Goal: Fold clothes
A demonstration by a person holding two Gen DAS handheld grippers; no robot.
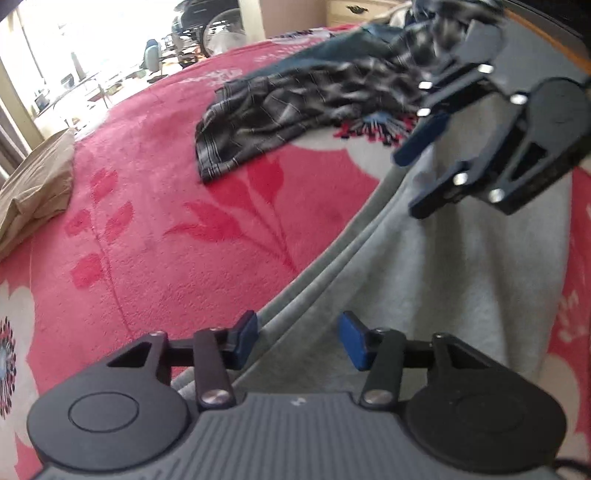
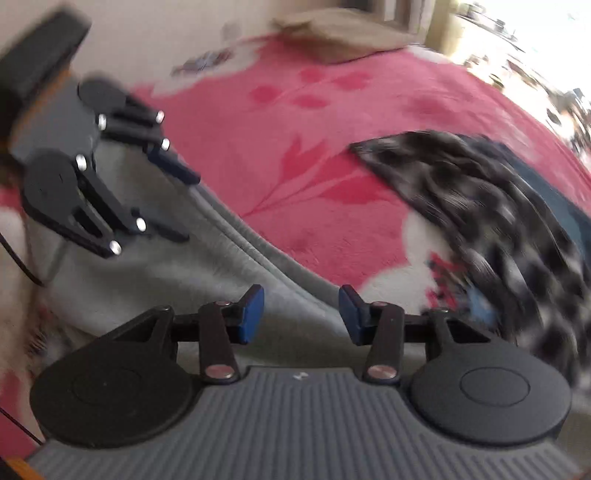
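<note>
While both tongs, left (image 1: 299, 339) and right (image 2: 301, 314), hang half-open and empty, the grey garment (image 1: 461, 266) lies flat on the pink bed (image 1: 184, 229); soft, light, limp, best pinched along its ribbed hem.

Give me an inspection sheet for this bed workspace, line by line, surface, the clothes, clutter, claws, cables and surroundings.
Surface: pink plush floral blanket covers the bed.
Job's things: light grey fleece garment spread flat under both claws; dark plaid checked garment crumpled beyond it, over a teal cloth.
Clutter: folded beige cloth at the blanket's far edge.
Grippers: left claw open above the grey garment's hem, nothing between its blue pads; right claw open, empty, over the same hem.
Cables: thin black cable beside the left claw, in the right wrist view.
Surroundings: bright window, wooden drawers; right wrist view blurred.
</note>
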